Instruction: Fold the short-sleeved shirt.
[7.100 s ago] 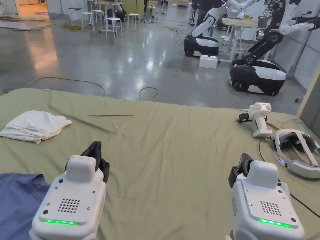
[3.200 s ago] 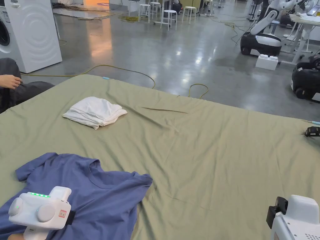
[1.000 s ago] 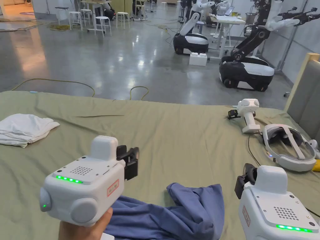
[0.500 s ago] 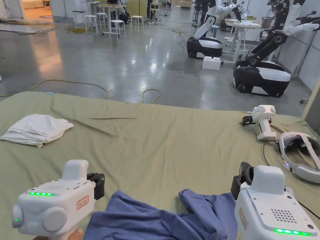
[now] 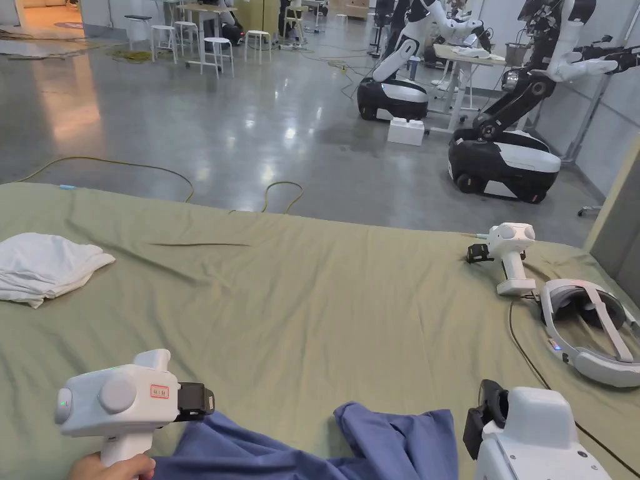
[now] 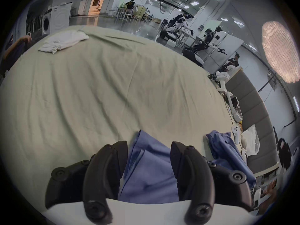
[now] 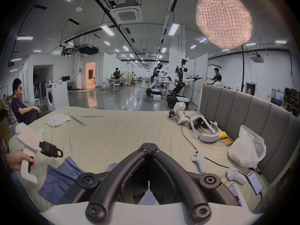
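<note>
The blue shirt [image 5: 350, 447] lies crumpled at the near edge of the green bed sheet [image 5: 325, 312], between the two grippers. Well beyond the shirt to the left sits a folded white cloth [image 5: 47, 267]; far to its right lie a spare white gripper [image 5: 507, 253] and a white headset [image 5: 587, 331] with a dark cable, and nothing rests on the sheet between these and the shirt. The left gripper [image 6: 148, 149] hangs with jaws spread wide, blue cloth seen between them but neither jaw pressing it. The right gripper [image 7: 149, 145] has its jaws closed tip to tip with nothing between them. Compared with half a second ago, the left gripper has dropped lower and turned sideways, its nose now just over the shirt's left edge, and the shirt looks much the same heap. The shirt's lower part is cut off by the head view's bottom edge, and the right gripper's body hides its right end
</note>
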Motion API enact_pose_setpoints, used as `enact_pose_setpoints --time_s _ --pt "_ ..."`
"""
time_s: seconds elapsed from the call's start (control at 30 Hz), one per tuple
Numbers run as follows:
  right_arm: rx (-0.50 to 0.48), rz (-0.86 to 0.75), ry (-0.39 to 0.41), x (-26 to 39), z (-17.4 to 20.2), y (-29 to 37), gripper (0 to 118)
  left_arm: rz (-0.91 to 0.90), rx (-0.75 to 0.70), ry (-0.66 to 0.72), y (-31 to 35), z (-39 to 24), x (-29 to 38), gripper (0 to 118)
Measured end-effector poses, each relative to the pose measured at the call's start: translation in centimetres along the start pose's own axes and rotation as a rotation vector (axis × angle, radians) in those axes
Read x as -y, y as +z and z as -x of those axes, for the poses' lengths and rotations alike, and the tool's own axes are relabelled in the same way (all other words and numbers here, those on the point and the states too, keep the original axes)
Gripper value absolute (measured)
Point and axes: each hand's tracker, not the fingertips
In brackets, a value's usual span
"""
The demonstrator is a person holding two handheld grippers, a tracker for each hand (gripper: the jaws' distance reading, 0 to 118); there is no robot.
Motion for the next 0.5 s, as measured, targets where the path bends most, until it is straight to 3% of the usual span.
enact_pose_setpoints --time_s 0.2,0.27,0.33,0.43,0.47,0.5 --pt "0.025 0.094 0.01 1.4 -2.1 -2.0 0 0.157 -0.153 -0.086 -5.4 -1.2 -0.2 58" --pt "0.037 0.127 0.015 1.8 -2.7 -2.8 0 0.127 -0.212 -0.178 -5.6 -2.3 0.7 47" --pt "0.042 0.173 0.022 2.1 -3.1 -4.1 0 0.098 -0.231 -0.267 -5.5 -3.6 1.5 23" --pt "0.049 0.256 0.016 2.2 -3.5 -7.2 0 0.1 -0.217 -0.35 -5.4 -4.3 2.2 19" --pt "0.043 0.297 0.015 2.2 -3.5 -8.4 3 0.093 -0.208 -0.356 -5.1 -4.2 2.3 13" --pt "0.029 0.327 0.014 2.2 -3.6 -9.5 13 0.09 -0.203 -0.351 -4.8 -4.2 2.3 11"
